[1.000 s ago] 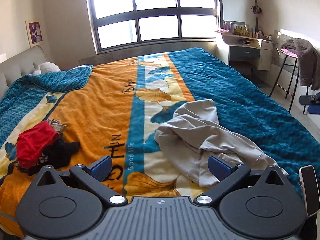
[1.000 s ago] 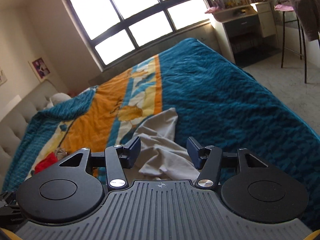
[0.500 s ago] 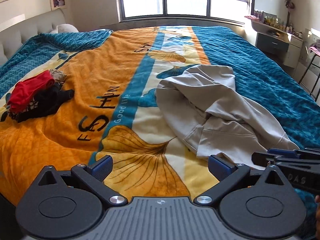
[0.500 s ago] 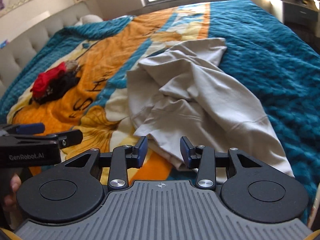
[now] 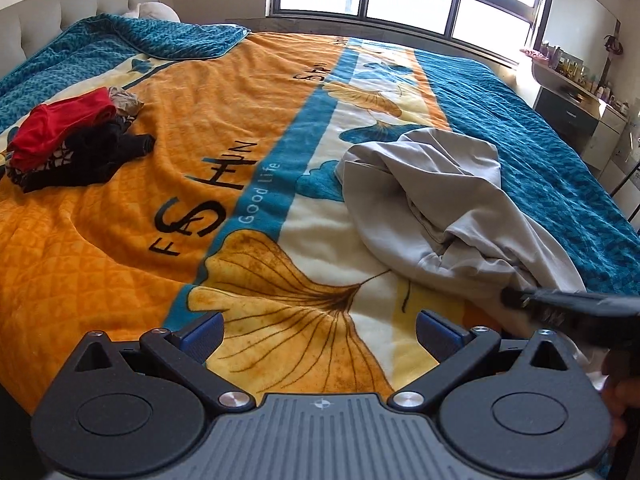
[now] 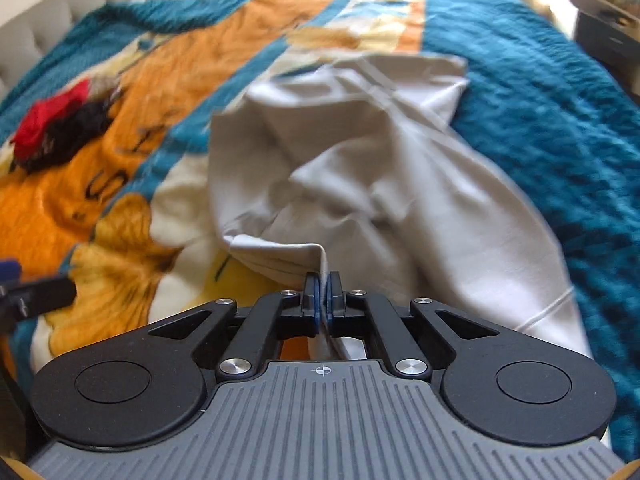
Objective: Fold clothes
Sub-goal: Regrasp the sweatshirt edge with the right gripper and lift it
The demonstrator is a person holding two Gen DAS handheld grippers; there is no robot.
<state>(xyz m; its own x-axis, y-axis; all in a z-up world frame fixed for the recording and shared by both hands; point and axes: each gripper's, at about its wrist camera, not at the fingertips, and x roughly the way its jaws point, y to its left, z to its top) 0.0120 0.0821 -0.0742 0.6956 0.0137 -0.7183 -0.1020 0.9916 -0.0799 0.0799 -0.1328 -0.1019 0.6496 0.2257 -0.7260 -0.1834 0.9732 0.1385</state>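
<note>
Jaws on your right gripper point(image 6: 322, 286) pinch grey garment point(image 6: 384, 168) edge; left gripper point(image 5: 320, 334) jaws wide apart w/ nothing between, over bed point(image 5: 120, 248).

Left gripper point(image 5: 318, 334) hovered low, jaws wide apart, nothing between them. Right gripper point(image 6: 322, 298) had jaws pressed together, pinching fold of grey garment point(image 6: 360, 168) at fingertips.

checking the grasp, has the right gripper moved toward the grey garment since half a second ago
Yes. The right gripper has moved forward to the grey garment: its jaws, earlier open just short of the near hem, are now shut on that hem over the blanket.
</note>
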